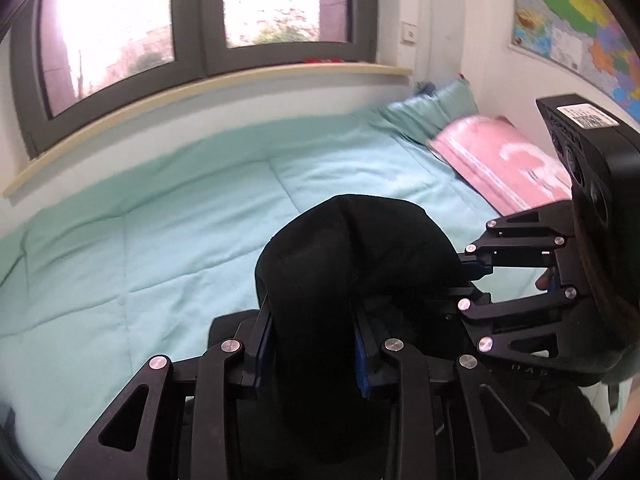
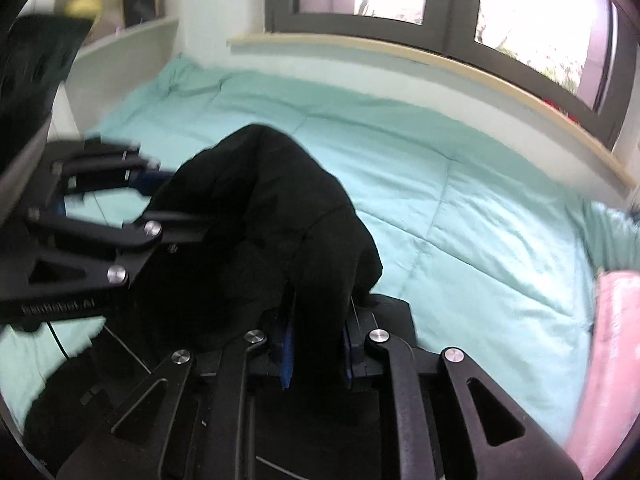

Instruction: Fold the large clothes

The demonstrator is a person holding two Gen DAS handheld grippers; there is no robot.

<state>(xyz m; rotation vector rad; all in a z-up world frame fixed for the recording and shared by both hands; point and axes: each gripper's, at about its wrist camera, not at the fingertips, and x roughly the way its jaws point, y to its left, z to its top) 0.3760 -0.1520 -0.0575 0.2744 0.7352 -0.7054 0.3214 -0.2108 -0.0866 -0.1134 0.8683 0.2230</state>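
Bunching black garment (image 1: 352,264) hides tool (image 1: 314,344) tips.

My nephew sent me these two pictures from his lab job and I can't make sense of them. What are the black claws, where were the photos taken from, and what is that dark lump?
No robot here: a person holds a two-finger claw in each hand, each with a wide-angle camera looking along its fingers. One picture is from the left gripper, the other from the right gripper. Each also sees the other claw at its edge. Both are shut on one black fabric garment, bunched up above a pale green quilted bed cover. A pink pillow lies near the wall, under a window.
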